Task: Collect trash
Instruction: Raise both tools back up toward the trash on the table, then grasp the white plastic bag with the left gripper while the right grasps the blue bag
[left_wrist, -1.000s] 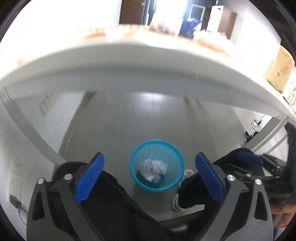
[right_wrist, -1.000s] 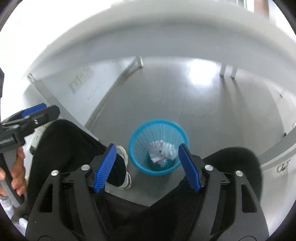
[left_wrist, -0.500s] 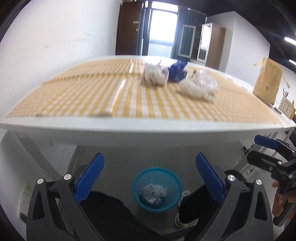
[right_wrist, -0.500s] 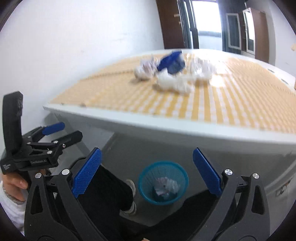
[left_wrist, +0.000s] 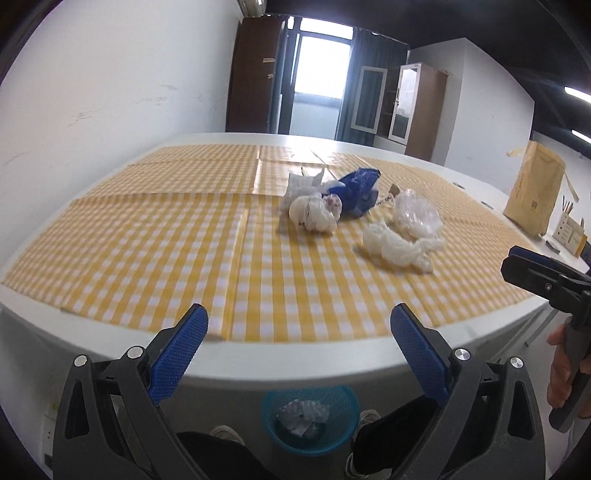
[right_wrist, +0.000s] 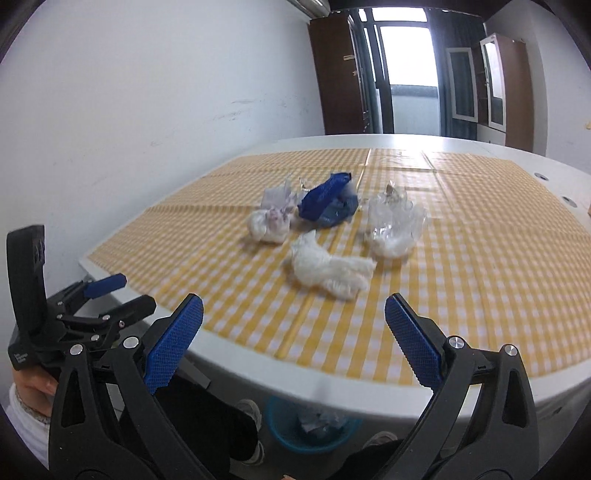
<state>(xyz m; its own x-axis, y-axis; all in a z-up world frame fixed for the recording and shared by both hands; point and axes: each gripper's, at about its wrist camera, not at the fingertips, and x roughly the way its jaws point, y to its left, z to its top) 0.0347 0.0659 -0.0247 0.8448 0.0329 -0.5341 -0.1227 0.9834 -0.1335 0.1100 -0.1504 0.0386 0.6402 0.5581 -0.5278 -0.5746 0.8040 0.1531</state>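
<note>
Left tongs (left_wrist: 298, 339) apart, empty, at bench (left_wrist: 258, 362) near edge. Right tongs (right_wrist: 293, 328) apart, empty. Trash on checked cloth (left_wrist: 166, 236): white wad (left_wrist: 314, 212) at 11 o'clock, blue bag (left_wrist: 356, 190) at 12, white twist (left_wrist: 397, 247) at 1. Blue basket (left_wrist: 310, 419) on floor at 6, holding crumpled paper (left_wrist: 303, 412).

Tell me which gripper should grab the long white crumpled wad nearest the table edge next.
Right, probably. The right gripper is open and empty, with the white wad almost straight ahead between its fingers. From the open left gripper, the wad lies off to the right.
</note>
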